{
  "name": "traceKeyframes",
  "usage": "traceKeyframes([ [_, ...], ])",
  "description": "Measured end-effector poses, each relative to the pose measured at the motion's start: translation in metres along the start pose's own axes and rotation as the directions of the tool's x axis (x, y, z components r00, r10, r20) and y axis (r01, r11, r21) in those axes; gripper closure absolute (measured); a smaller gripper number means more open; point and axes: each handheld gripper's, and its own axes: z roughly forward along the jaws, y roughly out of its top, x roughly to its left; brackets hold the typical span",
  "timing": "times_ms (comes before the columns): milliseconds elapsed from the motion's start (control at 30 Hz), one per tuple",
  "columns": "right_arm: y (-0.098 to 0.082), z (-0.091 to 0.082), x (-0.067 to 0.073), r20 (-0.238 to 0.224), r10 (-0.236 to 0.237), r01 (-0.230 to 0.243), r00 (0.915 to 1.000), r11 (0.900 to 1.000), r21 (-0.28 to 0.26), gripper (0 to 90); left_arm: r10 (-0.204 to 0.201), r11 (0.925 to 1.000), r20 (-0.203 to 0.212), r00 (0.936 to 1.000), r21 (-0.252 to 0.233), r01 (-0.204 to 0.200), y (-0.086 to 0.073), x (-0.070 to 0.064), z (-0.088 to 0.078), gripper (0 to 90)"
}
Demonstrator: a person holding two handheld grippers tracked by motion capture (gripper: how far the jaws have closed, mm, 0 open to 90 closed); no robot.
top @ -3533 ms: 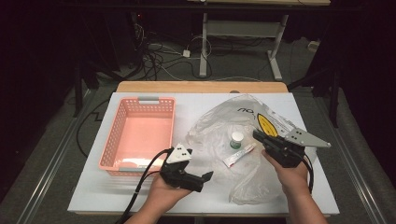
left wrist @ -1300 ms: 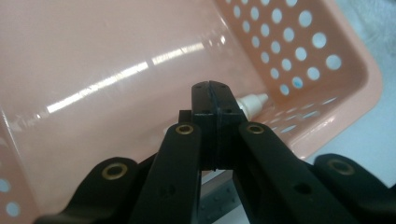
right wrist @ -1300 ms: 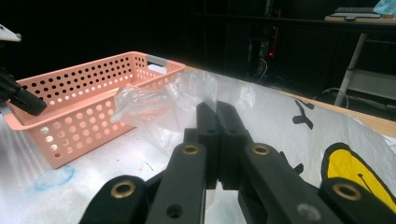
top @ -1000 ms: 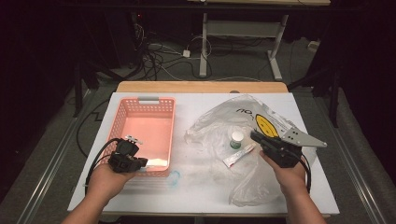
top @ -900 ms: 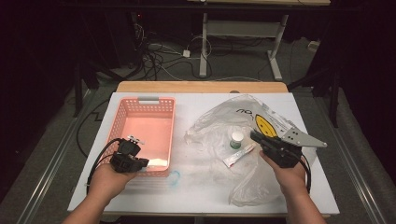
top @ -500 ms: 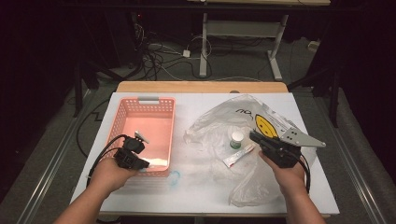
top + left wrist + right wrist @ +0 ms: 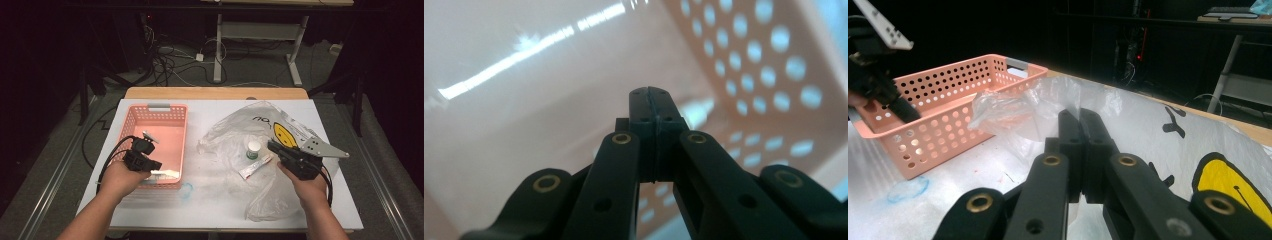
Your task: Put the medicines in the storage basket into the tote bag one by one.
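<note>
Plastic bag (image 7: 260, 150) is pinched in the clenched right claw (image 7: 1079, 117); left claw (image 7: 651, 97), clenched empty, hangs inside the basket (image 7: 131, 117).

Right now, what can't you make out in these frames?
- Whether the left tool grips anything inside the basket: left gripper view, jaws together and background blurred; the pale thing past the tips is unreadable.
- Tube label: high view, too small.
- Bottle contents: high view, bag film over it.
- Bag print: right gripper view, cut off at the right edge.
- Right tool tips on the film: bag folds hide contact.

lab: dark room, white worktable (image 7: 220, 205), floor cables (image 7: 170, 55), metal desk frame (image 7: 260, 35).
</note>
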Motion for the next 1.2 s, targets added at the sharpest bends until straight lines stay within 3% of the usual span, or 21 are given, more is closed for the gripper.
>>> traceKeyframes([
  [133,0.0,0.0,0.0,-0.001,0.002,-0.002,1.0,1.0,0.002,90.0,0.013,0.9974,0.072,0.9973,0.069,-0.018,-0.007,-0.002,0.002,88.1],
  [267,0.0,0.001,0.001,-0.005,-0.005,0.005,1.0,1.0,0.002,90.0,0.008,0.9907,0.081,0.9967,0.135,-0.019,-0.003,0.001,0.009,88.1],
  [367,0.0,0.001,0.001,-0.004,-0.003,0.003,1.0,1.0,0.001,90.0,-0.009,0.9932,0.078,0.9969,0.116,0.0,0.004,0.004,0.01,88.1],
  [467,0.0,0.001,0.0,-0.003,0.001,-0.001,1.0,1.0,0.001,90.0,-0.043,0.9983,0.001,0.9991,0.039,0.043,0.011,0.011,0.008,88.0],
  [567,0.0,0.0,0.0,-0.004,0.001,-0.001,1.0,1.0,-0.001,90.0,-0.063,0.9979,0.023,0.9977,-0.014,0.063,0.014,0.015,0.005,88.0],
  [867,0.0,0.002,0.002,-0.006,-0.008,0.008,0.9999,1.0,0.001,90.0,-0.009,0.9996,0.044,0.999,0.027,0.007,0.007,0.009,0.0,88.0],
  [1100,0.001,0.001,0.003,-0.006,-0.005,0.005,1.0,1.0,0.002,90.0,0.005,0.996,0.032,0.9995,0.089,-0.008,0.019,0.011,0.014,88.0],
  [1200,0.001,0.0,0.002,-0.003,-0.003,0.003,1.0,1.0,0.001,90.0,-0.01,0.9983,0.018,0.9998,0.057,0.009,0.026,0.015,0.018,88.0],
])
